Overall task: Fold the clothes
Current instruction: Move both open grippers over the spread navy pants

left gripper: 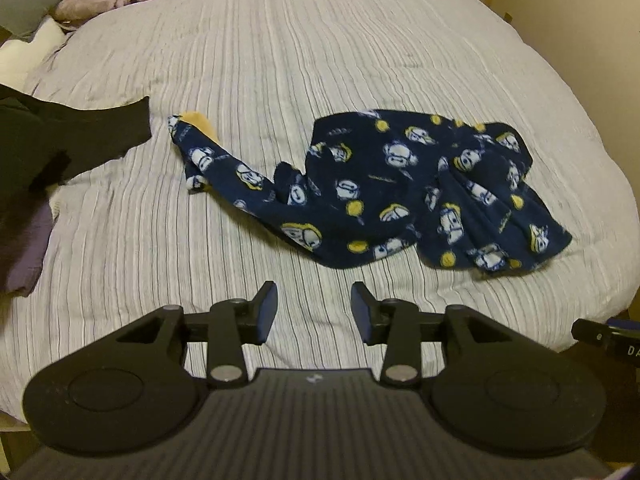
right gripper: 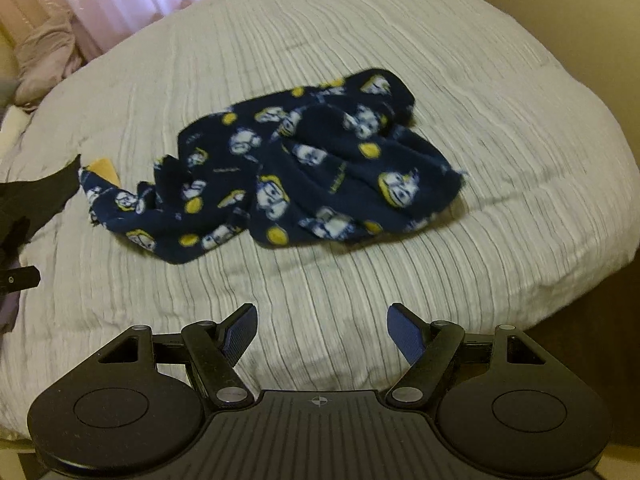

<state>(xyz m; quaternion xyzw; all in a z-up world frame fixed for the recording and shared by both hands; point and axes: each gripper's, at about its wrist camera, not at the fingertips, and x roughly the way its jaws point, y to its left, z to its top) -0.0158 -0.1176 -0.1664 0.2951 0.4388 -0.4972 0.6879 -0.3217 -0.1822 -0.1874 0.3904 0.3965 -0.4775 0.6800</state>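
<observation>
- Navy fleece printed with white cartoon figures and yellow dots makes up the garment (left gripper: 384, 196), which is seen crumpled near the middle of the striped bedspread (left gripper: 280, 60), one narrow part trailing toward a black garment (left gripper: 60, 136) at the bed's left edge.
- The left gripper (left gripper: 313, 312) is held above bare bedspread just short of the fleece, its jaws partly spread and empty.
- The right gripper (right gripper: 321, 334) is spread wider, likewise empty, probably readied for a grasp.
- Folding is judged not yet begun; flattening seems needed first.
</observation>
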